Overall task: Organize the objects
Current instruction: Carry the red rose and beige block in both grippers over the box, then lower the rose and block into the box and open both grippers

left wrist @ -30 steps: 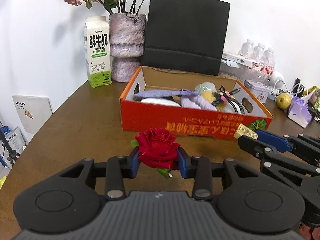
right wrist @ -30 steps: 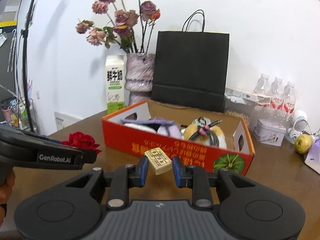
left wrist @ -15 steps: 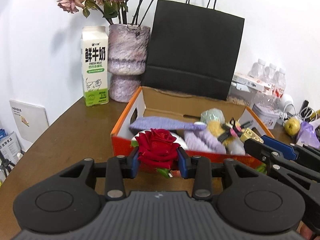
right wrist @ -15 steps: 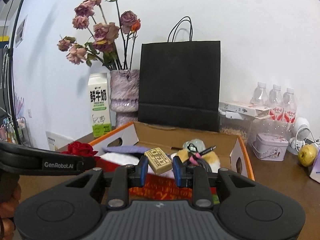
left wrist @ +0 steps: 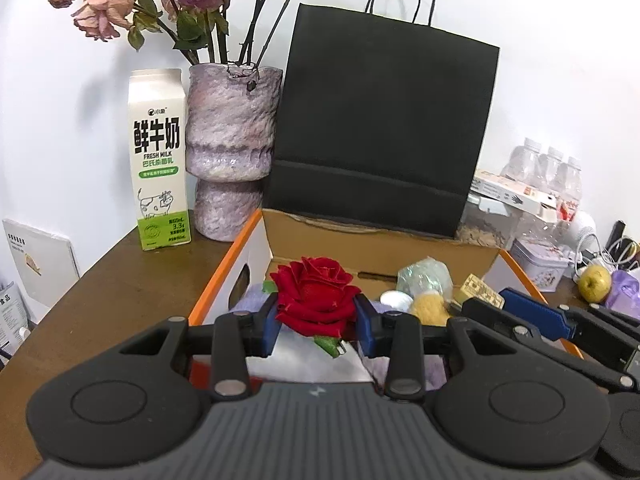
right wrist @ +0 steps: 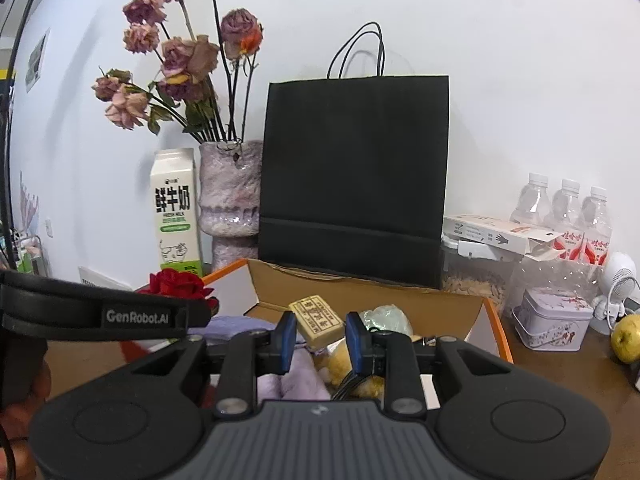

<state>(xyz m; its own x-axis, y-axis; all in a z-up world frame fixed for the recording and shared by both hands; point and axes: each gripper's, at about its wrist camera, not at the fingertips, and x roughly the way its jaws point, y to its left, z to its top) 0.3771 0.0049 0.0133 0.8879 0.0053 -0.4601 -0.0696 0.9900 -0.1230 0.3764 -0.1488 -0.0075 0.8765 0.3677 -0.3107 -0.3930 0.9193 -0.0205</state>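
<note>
Along the bench's [left wrist: 100, 292] back edge, from the left, you have a milk carton [left wrist: 158, 160], a purple vase [left wrist: 230, 148] of dried roses and a black paper bag [left wrist: 380, 132] standing upright just behind the orange cardboard box [left wrist: 224, 276]. Your left gripper [left wrist: 316, 322] holds its fingers closed on a red rose [left wrist: 316, 296], which hangs above the left end of the box, over a pale purple cloth [right wrist: 236, 326]. Your right gripper [right wrist: 320, 336] has its fingers clamped on a small tan block [right wrist: 316, 320] printed with dark characters, held tilted above the box's middle, over a yellow plush item [right wrist: 340, 360]. Further right, near the bench's back right corner, sit a small floral tin [right wrist: 554, 318], three water bottles [right wrist: 564, 216] and a yellow-green apple [right wrist: 628, 338].
</note>
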